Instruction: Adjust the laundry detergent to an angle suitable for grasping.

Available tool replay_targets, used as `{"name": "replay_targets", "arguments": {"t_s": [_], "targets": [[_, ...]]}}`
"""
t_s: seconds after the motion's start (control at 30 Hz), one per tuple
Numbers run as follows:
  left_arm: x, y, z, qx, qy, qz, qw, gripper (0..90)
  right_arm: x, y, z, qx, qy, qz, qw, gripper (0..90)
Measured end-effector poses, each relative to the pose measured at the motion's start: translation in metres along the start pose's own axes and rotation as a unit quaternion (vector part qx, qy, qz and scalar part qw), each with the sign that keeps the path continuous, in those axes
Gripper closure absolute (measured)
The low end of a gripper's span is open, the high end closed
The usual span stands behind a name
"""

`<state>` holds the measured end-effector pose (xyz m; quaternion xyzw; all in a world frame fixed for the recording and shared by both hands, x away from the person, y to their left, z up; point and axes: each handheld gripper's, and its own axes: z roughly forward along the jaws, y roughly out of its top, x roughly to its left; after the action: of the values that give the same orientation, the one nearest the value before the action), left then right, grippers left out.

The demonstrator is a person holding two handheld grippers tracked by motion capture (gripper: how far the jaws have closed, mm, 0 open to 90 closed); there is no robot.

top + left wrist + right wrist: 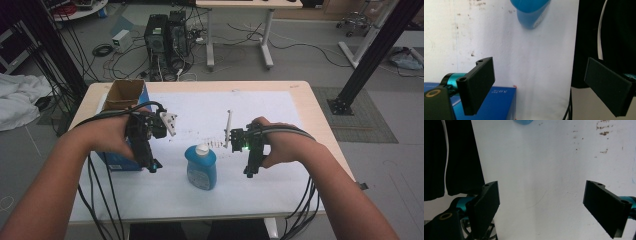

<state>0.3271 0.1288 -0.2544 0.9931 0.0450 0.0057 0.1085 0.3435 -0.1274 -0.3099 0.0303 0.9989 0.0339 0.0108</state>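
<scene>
Your cardboard box [125, 93] stands at the far left of the table [300, 100], its top flaps open; what is inside cannot be made out from the high view. A blue box [120, 162] sits below your left hand, and its near top face shows in the left gripper view under the jaws. The blue bottle [201, 166] lies flat on the white sheet [260, 107] near the middle of the table, between your two grippers and a little nearer to you than either hand. Its white cap [202, 148] points to the far side and its wider base toward you, so its long axis runs near to far.

Your left gripper [537, 86] has its jaws spread wide with nothing between them; the bottle sits well ahead of them, at the top edge of that view. Your right gripper [541, 207] is likewise wide apart and empty over bare sheet, with just a sliver of the bottle at the top edge, off toward its left jaw. A white stick [228, 127] lies on the sheet just to the left of your right hand, running near to far.
</scene>
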Motion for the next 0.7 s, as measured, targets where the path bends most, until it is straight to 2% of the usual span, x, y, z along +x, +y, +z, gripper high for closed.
{"name": "replay_targets", "arguments": {"t_s": [0.17,0.23,0.37,0.43,0.47,0.5,0.53,0.57,0.6,0.7], "targets": [[0.0,0.0,-0.001,0.0,-0.001,-0.002,1.0,9.6,0.0,0.001,-0.001,-0.001,0.0,-0.003,1.0,13.0],[0.0,0.001,-0.004,0.006,0.006,-0.005,1.0,9.6,-0.001,0.004,-0.001,-0.001,0.0,-0.006,1.0,13.0],[0.001,0.001,-0.008,0.007,0.002,-0.009,0.9999,9.6,-0.001,0.006,-0.002,0.001,0.0,-0.007,1.0,13.0],[0.002,0.001,-0.009,0.015,0.001,-0.009,0.9998,9.7,-0.001,0.007,-0.003,0.001,-0.001,-0.007,1.0,13.0],[0.004,0.002,-0.011,0.028,0.0,-0.015,0.9995,9.8,-0.001,0.007,-0.003,0.001,-0.001,-0.007,1.0,13.0],[0.004,0.002,-0.011,0.028,0.0,-0.015,0.9995,9.8,-0.001,0.007,-0.003,0.001,-0.001,-0.007,1.0,13.0],[0.005,0.002,-0.012,0.042,0.0,-0.018,0.999,9.8,-0.001,0.007,-0.005,0.004,-0.001,-0.006,1.0,13.0],[0.005,0.002,-0.012,0.042,0.0,-0.018,0.999,9.7,-0.001,0.007,-0.005,0.004,-0.001,-0.006,1.0,13.0],[0.007,0.003,-0.014,0.053,-0.008,-0.025,0.9982,9.7,-0.001,0.008,-0.006,0.003,-0.002,-0.007,1.0,13.0],[0.006,0.004,-0.015,0.067,-0.002,-0.016,0.9976,9.8,-0.001,0.008,-0.009,0.004,-0.002,-0.005,1.0,13.0]]}}
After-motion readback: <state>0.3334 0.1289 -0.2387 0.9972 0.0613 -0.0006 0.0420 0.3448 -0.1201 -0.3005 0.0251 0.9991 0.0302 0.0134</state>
